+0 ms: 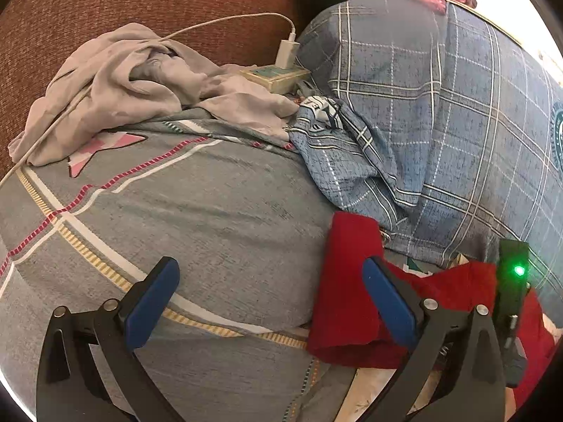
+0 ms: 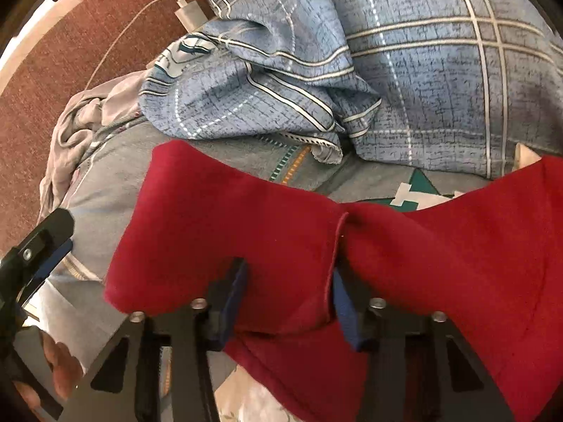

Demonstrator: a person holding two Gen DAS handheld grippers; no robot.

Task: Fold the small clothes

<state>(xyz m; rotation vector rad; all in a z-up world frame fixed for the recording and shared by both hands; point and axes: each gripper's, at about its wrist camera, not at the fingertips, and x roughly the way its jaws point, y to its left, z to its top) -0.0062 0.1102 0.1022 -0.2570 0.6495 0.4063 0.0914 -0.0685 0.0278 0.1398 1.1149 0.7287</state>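
Bed: a grey bedsheet with pink, yellow and white stripe lines and a pink star patch covers the bed; everything below is placed against this sheet.
Headboard: a rust-red woven upholstered panel rises along the far edge of the sheet.
Quilt: a blue-grey checked quilt is heaped on the sheet's right side, one corner folded down toward the middle.
Pale garment: a crumpled beige-grey cloth lies on the sheet's far left, against the headboard.
Task garment: a small dark red knit garment lies on the near right part of the sheet, just below the quilt's edge, bunched at its middle with a seam ridge standing up.
Right gripper: the black two-finger right gripper with blue pads has the red garment's bunched middle fold between its fingers; both pads sit against the cloth, jaws narrowed to a partial gap.
Left gripper: the black left gripper with blue pads hangs over the bare sheet with jaws spread wide and nothing between them; its right finger overlaps the red garment's left edge in view, contact unclear.
Power strip: a cream power strip with a white charger plug and cable sits at the sheet's far edge, between pale garment and quilt.
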